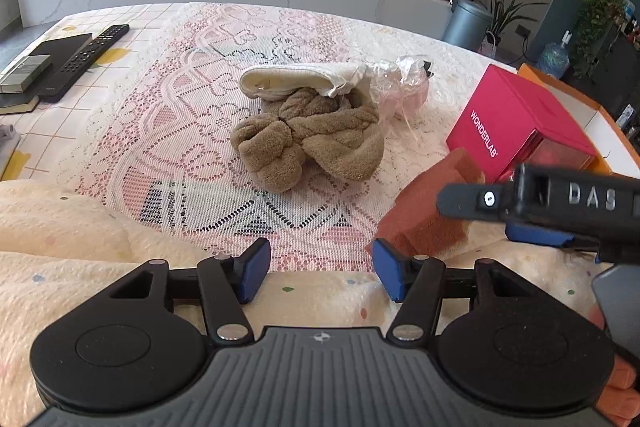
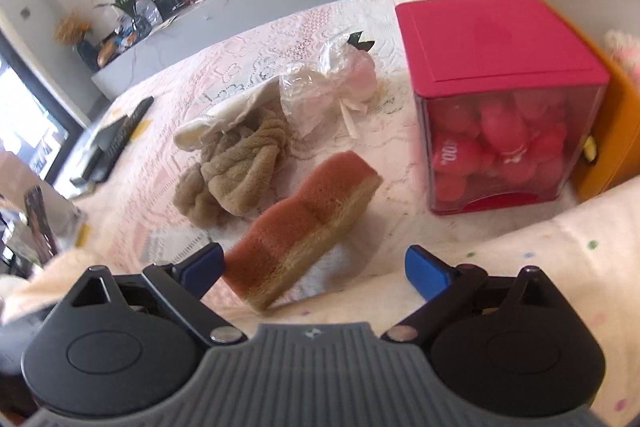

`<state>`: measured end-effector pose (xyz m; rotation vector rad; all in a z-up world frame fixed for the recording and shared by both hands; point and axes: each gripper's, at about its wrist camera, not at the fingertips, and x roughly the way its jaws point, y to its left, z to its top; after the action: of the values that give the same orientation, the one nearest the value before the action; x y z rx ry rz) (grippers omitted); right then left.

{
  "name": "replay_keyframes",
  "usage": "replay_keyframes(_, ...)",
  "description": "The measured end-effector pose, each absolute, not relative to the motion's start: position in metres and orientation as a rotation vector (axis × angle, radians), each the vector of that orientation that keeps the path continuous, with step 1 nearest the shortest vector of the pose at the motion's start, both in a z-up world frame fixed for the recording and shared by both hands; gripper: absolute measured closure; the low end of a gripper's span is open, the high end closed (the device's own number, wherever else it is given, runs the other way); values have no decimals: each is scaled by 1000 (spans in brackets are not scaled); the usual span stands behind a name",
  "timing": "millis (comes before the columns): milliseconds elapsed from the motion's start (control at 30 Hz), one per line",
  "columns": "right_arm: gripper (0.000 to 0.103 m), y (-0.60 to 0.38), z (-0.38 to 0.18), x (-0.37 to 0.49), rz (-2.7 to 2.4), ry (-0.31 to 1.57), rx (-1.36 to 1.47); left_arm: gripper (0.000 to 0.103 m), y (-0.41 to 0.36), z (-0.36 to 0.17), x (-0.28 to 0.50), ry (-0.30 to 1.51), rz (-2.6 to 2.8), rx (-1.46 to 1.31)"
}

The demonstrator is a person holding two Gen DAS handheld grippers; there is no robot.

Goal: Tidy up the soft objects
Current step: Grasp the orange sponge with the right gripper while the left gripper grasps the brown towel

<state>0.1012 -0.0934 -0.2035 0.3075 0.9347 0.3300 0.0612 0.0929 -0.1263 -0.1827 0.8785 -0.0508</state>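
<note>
A red-orange sponge (image 2: 304, 227) with a tan underside lies tilted between the fingers of my right gripper (image 2: 316, 271). That gripper is open; the sponge's near end is close to the left pad, and the right pad stands well clear. Beyond it are a knotted brown towel (image 2: 236, 167), a white cloth (image 2: 224, 119) and a plastic-wrapped pink item (image 2: 340, 83). In the left wrist view my left gripper (image 1: 320, 269) is open and empty over the cream blanket's edge, short of the brown towel (image 1: 308, 139). The sponge (image 1: 424, 215) and right gripper (image 1: 492, 219) are at its right.
A pink-red WONDERLAB box (image 2: 500, 107) with a clear front stands right of the sponge, with an orange bin (image 2: 616, 115) behind it. A cream blanket (image 1: 80, 227) covers the near edge. A remote (image 1: 84, 59) and books (image 1: 24, 75) lie far left on the lace cloth (image 1: 180, 131).
</note>
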Motion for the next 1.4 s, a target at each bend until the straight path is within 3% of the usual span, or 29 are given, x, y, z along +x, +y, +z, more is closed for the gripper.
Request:
replay_keyframes(267,10,-80,-208,118,313,982,380,34,85,-129,66,898,-60,-143)
replay_keyframes(333,19,-76,-208,121,304,991,351,34,85,-130,65,899,-60,-146)
replay_keyframes(400,41,-74,-210,120,307,1000,338,34,85,-129,65,900,-58,-152)
replay_keyframes(600,56,-74,-209,117,326,983,305,37,88,-125,68,893,-57,-177)
replay_keyframes(933,60,-65,-182,129,379,855,75,36,97,-105,107,866,-88,-50)
replay_keyframes(1000,66,-63,-182,137,383,861,41,33,97,-105,123,888,-103,35)
replay_keyframes(1400,64,-56,-207,155,409,931,-10,28,90,-129,155,872,-264,360)
